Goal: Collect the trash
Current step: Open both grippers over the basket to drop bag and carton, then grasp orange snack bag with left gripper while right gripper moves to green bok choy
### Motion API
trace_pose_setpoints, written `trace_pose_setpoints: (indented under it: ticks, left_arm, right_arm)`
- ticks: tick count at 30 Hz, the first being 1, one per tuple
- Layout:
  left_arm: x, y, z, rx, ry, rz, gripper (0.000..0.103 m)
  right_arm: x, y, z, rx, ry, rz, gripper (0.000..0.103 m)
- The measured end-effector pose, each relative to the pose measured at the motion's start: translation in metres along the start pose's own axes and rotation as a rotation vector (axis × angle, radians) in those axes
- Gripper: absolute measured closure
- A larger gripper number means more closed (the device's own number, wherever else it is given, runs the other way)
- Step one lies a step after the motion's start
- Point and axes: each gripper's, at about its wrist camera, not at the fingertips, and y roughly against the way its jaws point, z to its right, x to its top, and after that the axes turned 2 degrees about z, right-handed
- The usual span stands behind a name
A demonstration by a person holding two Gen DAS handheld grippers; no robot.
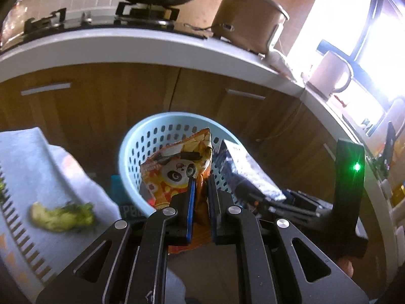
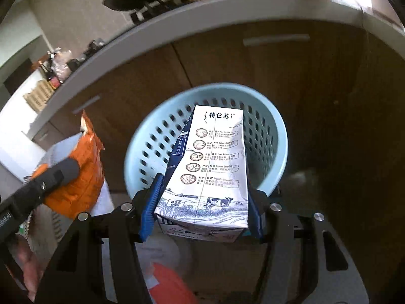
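My left gripper (image 1: 201, 190) is clamped on the orange panda snack bag (image 1: 177, 169), holding it up over the near rim of the pale blue perforated basket (image 1: 141, 136). My right gripper (image 2: 202, 202) pinches the white milk carton (image 2: 210, 162) by its sides, lengthwise above the same basket (image 2: 276, 139), which stands before the wooden cabinet doors (image 2: 278, 76).

At frame centre, the perforated basket (image 1: 141, 152) is pale blue. The snack bag (image 1: 177, 172) is orange and yellow with a black-and-white panda; the milk carton (image 2: 212, 167) is white with navy sides, brown round icons and a cow drawing. The cabinets (image 1: 101, 96) behind are brown wood.
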Motion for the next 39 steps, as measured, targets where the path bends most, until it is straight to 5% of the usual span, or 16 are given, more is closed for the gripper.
trace_pose_setpoints:
  ticks: [3, 4, 6, 7, 14, 23, 32, 39]
  left_arm:
    - [0.005, -0.015, 0.004, -0.003, -0.004, -0.013, 0.087]
    - [0.006, -0.016, 0.004, -0.012, -0.006, -0.016, 0.079]
    - [0.007, -0.010, 0.002, -0.009, -0.001, 0.005, 0.043]
    - [0.007, -0.006, 0.001, 0.004, 0.000, 0.025, 0.041]
    - [0.004, 0.038, -0.010, 0.022, 0.028, 0.103, 0.040]
    - [-0.021, 0.124, -0.034, 0.064, 0.103, 0.220, 0.042]
    - [-0.063, 0.206, -0.077, 0.267, 0.203, 0.294, 0.040]
    - [-0.106, 0.249, -0.132, 0.406, 0.325, 0.281, 0.040]
  right_arm:
    - [0.003, -0.009, 0.003, -0.018, 0.004, -0.023, 0.048]
    - [0.004, -0.012, 0.005, -0.018, -0.002, -0.029, 0.048]
    - [0.006, -0.016, 0.009, -0.015, -0.022, -0.039, 0.038]
    - [0.006, -0.016, 0.011, -0.015, -0.028, -0.034, 0.038]
    - [0.009, -0.002, 0.012, -0.012, -0.034, -0.017, 0.037]
    - [0.000, 0.047, -0.071, 0.091, 0.172, 0.087, 0.038]
    - [-0.035, 0.068, -0.160, 0.206, 0.372, 0.094, 0.038]
    - [-0.061, 0.066, -0.204, 0.247, 0.466, 0.077, 0.038]
